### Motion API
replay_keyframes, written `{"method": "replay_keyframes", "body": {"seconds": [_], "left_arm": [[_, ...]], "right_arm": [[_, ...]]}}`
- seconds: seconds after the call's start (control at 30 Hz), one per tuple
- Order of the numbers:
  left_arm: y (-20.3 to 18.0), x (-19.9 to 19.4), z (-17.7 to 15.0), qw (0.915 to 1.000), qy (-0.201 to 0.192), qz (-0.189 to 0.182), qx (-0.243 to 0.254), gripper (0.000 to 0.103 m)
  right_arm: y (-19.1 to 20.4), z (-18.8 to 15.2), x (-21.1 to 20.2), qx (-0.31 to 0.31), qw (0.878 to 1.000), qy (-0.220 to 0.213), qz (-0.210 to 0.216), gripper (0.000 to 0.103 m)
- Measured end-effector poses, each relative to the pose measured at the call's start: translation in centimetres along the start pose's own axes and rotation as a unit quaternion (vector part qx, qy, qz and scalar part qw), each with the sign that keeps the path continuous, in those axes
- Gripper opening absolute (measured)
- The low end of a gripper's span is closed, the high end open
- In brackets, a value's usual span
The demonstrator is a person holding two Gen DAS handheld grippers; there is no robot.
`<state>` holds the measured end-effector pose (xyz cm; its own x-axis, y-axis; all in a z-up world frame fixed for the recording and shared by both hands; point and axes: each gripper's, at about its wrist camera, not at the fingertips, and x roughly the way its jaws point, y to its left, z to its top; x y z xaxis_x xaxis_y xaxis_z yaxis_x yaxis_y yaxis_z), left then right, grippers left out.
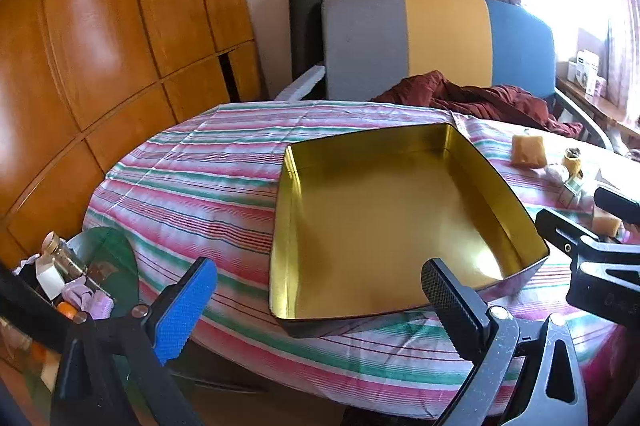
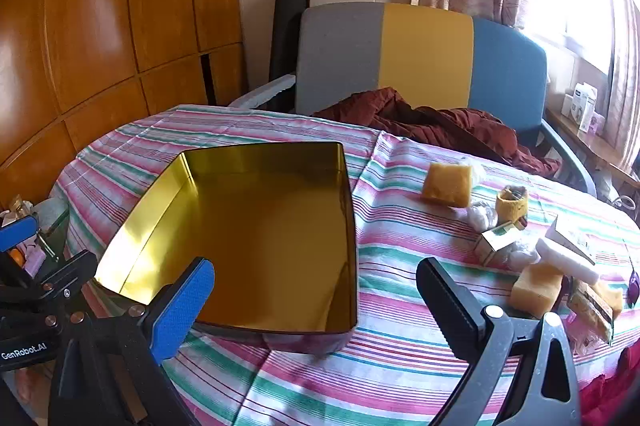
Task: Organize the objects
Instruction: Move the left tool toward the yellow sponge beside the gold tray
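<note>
Reaching across from this spot carries the main risk: the small things lie in a loose, touching heap at the right of the tabletop (image 2: 400, 366), so if you go in with a claw this wide you may nudge a neighbour, or sweep a light packet off the right edge. The nearer yellow sponge (image 2: 535, 289) sits under a white block (image 2: 568, 260), which will likely slide if you pull the sponge first. The far yellow sponge (image 2: 448, 184) lies more on its own and looks the safer first pick. The gold tin (image 2: 264, 226) stands empty, left of the heap and well apart from it, on the striped cloth; its thin metal wall could skid on the cloth if a finger catches the rim, and the cloth itself may drag.

Your right claw (image 2: 316, 300) hangs released with nothing between its fingers, tilted downward, its blue finger over the tin's near wall. Your left claw (image 1: 320, 302) is equally released and empty, angled down likewise, its dark finger over the tin's near right corner. In the left view, your right claw's frame shows at the right edge, so the two sit close and could knock together.
</note>
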<state>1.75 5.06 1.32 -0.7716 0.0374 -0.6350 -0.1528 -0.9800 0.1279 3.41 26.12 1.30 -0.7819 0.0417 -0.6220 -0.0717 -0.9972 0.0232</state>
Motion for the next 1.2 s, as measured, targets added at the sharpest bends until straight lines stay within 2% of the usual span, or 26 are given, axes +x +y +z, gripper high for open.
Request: {"method": "replay_keyframes", "body": {"seconds": [0.4,0.57,0.67,0.83,1.03,1.2], "left_arm": [[-2.4,0.5,0.6,0.9992,0.01,-0.018,0.034,0.103],[-3.5,1.5,0.8,0.9982,0.029,-0.031,0.042,0.103],[-4.0,2.0,0.9,0.9968,0.04,-0.051,0.047,0.103],[-5.5,2.3,2.1,0.9943,0.034,-0.079,0.064,0.103],[-8.1,3.2,4.8,0.9868,0.03,-0.143,0.07,0.103],[-10.9,4.4,7.5,0.9819,0.032,-0.167,0.085,0.103]], "right_arm": [[-3.3,-0.3,0.4,0.023,0.999,0.005,-0.024,0.103],[-5.3,0.4,0.2,0.032,0.999,-0.002,-0.044,0.103],[-7.1,0.9,0.4,0.036,0.998,0.0,-0.059,0.103],[-10.7,1.8,0.5,0.05,0.994,0.008,-0.095,0.102],[-16.0,3.5,0.3,0.062,0.986,0.01,-0.154,0.102],[-20.0,4.4,0.6,0.064,0.978,0.007,-0.196,0.102]]}}
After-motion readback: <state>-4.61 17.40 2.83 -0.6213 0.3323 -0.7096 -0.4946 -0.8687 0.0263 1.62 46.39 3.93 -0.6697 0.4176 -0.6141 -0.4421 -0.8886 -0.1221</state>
